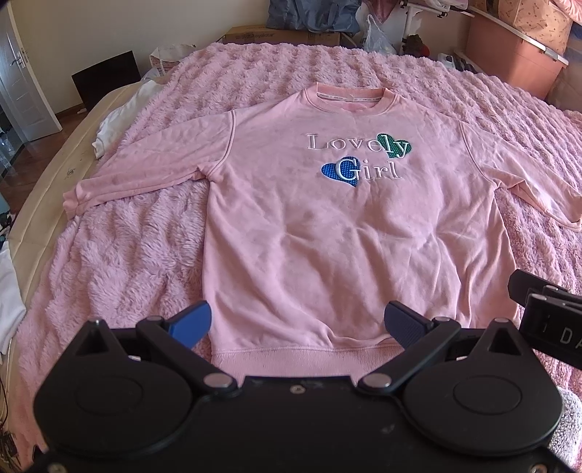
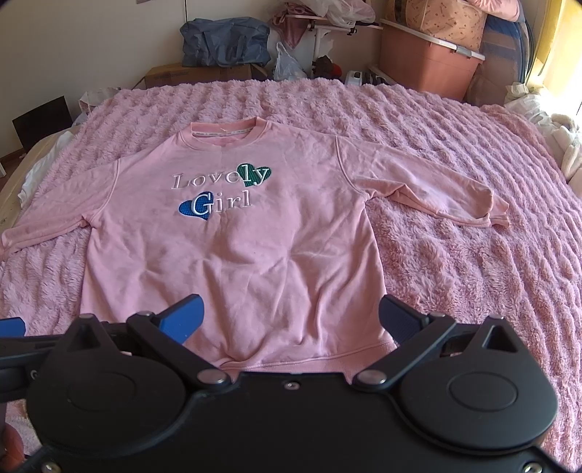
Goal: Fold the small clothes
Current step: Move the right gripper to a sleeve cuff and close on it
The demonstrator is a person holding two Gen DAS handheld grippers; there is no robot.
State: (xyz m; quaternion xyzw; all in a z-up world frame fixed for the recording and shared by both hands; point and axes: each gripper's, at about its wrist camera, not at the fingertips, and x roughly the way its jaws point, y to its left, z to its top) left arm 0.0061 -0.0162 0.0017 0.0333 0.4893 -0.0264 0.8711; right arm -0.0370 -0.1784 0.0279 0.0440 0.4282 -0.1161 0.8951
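Nearest, left gripper (image 1: 296, 325) with jaws spread wide, nothing between the blue fingers (image 1: 191, 324), poised just above the ribbed hem (image 1: 291, 358) of a pink sweatshirt (image 1: 327, 233). Just beside it, right gripper (image 2: 289, 320), equally wide apart and empty, over the same hem toward its right corner. Beyond the fingers, sweatshirt lying flat and face up on a fluffy pink blanket (image 1: 120, 262), body lightly creased, hem toward the cameras and collar (image 1: 349, 100) away. Across the chest, stitched words "Lovely Girl" (image 1: 358, 156) with a green heart (image 1: 394, 145) and a blue heart (image 1: 340, 173). Both sleeves stretched out to the sides: left sleeve (image 1: 145, 167) straight toward the blanket's edge, right sleeve (image 2: 429, 189) bent slightly, cuff rumpled. Left of the blanket, white cloth (image 1: 120, 112) on the bare mattress. Farthest, against the wall, a cardboard box (image 1: 280, 34), a blue-grey bag (image 2: 225, 42), a plastic bag (image 2: 287, 62) and a pink storage bin (image 2: 429, 63).
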